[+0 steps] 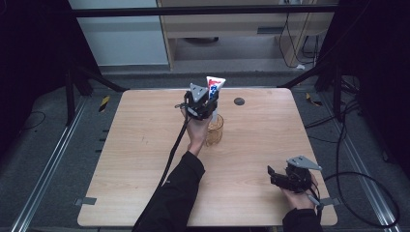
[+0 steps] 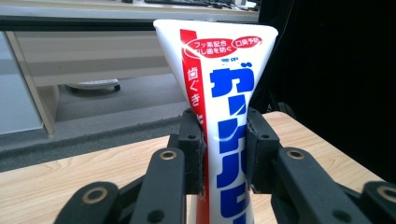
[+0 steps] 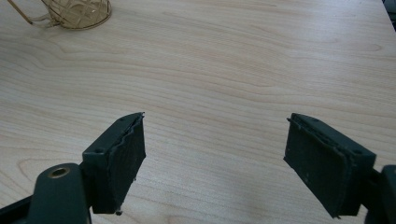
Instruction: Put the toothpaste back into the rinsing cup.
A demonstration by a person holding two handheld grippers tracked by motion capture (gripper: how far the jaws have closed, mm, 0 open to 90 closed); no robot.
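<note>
Left gripper [image 1: 209, 104] sits a bit above the middle of the high view, and its fingers [image 2: 192, 154] are clamped on a toothpaste tube [image 2: 224, 107] — white with a red stripe and big blue lettering. The tube stands upright, flat crimped end on top, pinched around its middle. Right under it in the high view there's a gold wire cup [image 1: 215, 130] standing on the wooden worktop [image 1: 145, 159]; the tube's lower end is at the cup's mouth, can't tell whether it's actually inside.

Right gripper [image 1: 273, 176] is down in the lower right of the high view, well away from the cup. Its fingers [image 3: 123, 158] are spread wide with nothing between them — just bare wood, and the cup's base peeks in at the upper left of the right gripper view.
</note>
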